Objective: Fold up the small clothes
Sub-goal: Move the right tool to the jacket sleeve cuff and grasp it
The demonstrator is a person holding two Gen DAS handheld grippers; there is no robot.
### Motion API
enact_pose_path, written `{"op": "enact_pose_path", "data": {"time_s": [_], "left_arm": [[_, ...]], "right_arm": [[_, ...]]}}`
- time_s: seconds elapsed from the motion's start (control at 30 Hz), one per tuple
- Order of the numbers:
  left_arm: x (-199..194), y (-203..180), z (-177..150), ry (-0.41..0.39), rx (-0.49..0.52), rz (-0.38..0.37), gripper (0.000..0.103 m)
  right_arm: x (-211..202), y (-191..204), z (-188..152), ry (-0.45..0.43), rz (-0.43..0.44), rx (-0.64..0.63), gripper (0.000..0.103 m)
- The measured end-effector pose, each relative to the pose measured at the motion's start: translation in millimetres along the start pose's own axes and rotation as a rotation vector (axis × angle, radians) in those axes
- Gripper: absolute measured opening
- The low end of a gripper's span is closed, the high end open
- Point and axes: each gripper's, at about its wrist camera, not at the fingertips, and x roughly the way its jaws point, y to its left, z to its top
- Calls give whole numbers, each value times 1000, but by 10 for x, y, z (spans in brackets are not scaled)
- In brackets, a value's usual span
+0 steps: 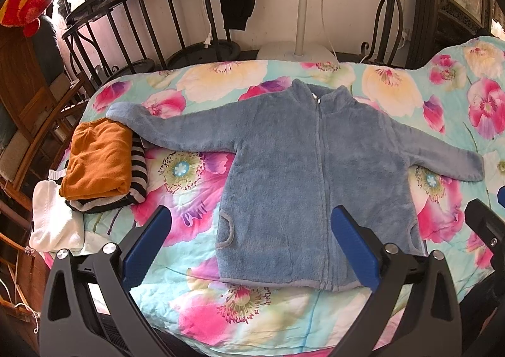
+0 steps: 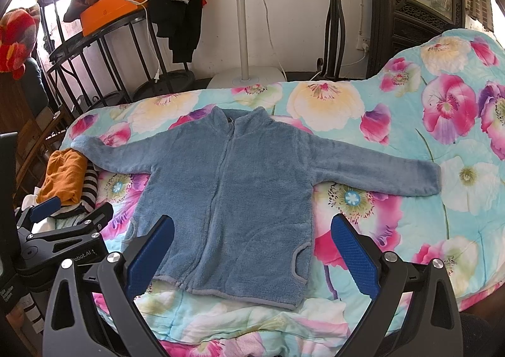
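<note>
Blue fleece zip jacket flat on floral quilted bed, sleeves spread sideways, collar far, hem nearest. Left hand-held gripper and right hand-held gripper both spread wide, empty, hovering at hem; each nearer own sleeve.

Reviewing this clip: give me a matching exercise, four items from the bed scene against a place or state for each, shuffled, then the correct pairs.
Things:
1. blue fleece jacket
2. orange garment
3. striped garment
4. left gripper

Places or states:
A. folded, top of the pile
B. open, holding nothing
C. spread flat, zipped, sleeves out
D. folded, under the orange one

Pairs: 1-C, 2-A, 3-D, 4-B
</note>
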Motion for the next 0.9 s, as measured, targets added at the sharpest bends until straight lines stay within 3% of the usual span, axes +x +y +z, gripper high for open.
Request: {"op": "enact_pose_path", "data": {"time_s": [0.2,0.3,0.43,0.53,0.6,0.83,0.9], "left_arm": [[151,-44,-54,58,18,-59,98],[208,-166,-4,52,88,-77,98],[399,-310,168,92,152,-95,98],[634,-288,340,150,138,-112,98],[731,-236,452,151,111,-93,98],[959,-294,711,70,174,107,98],[1004,-335,751,88,185,90,98]], "right_arm": [[89,-262,2,23,25,86,100],[104,-480,19,-25,87,174,100],[171,-804,190,-96,103,213,100],[453,-1117,369,-26,151,229,99],[651,-1412,424,15,129,300,99],[1292,-2725,80,30,170,866,99],[1519,-3037,-166,60,131,1017,100]]}}
